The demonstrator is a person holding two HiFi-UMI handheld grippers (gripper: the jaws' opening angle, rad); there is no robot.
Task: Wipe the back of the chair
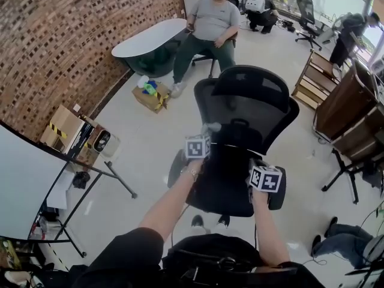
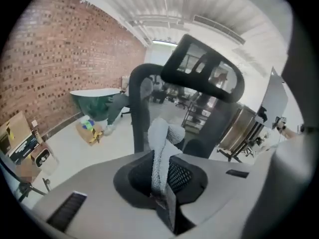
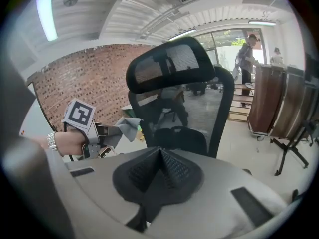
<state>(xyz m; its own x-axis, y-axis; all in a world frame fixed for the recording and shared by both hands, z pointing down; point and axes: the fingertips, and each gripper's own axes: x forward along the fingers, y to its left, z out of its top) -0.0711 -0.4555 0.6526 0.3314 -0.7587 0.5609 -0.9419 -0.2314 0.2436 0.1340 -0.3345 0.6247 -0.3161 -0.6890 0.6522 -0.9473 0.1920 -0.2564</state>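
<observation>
In the head view, the left gripper [image 1: 210,131] is holding a small pale cloth [image 1: 212,126] right at its tips, and the cloth is lying against the left edge of the black chair [image 1: 246,110], just below the curved headrest [image 1: 249,80]. The right gripper [image 1: 256,167] is hanging lower and to the right of the left one, close in front of the lower part of the mesh back [image 1: 255,116]; whether it is touching the chair I cannot tell. Far beyond both grippers, a seated person [image 1: 210,26] is resting on another chair, and a rough brick wall [image 1: 60,41] is running along the left side. In the left gripper view, the two dark, ribbed jaws are pressing together on the cloth [image 2: 160,143], which looks like soft, looped terry fabric and is standing up out of the jaws in a folded strip. Just behind it, the smooth black frame of the chair [image 2: 141,108] is rising. In the right gripper view, the jaws of the right gripper [image 3: 159,156] are meeting in a closed point with nothing between them. The fine see-through mesh back [image 3: 207,111] is standing straight ahead of them, a little apart, and the left gripper [image 3: 107,136] is showing to their left with the cloth beside the frame.
</observation>
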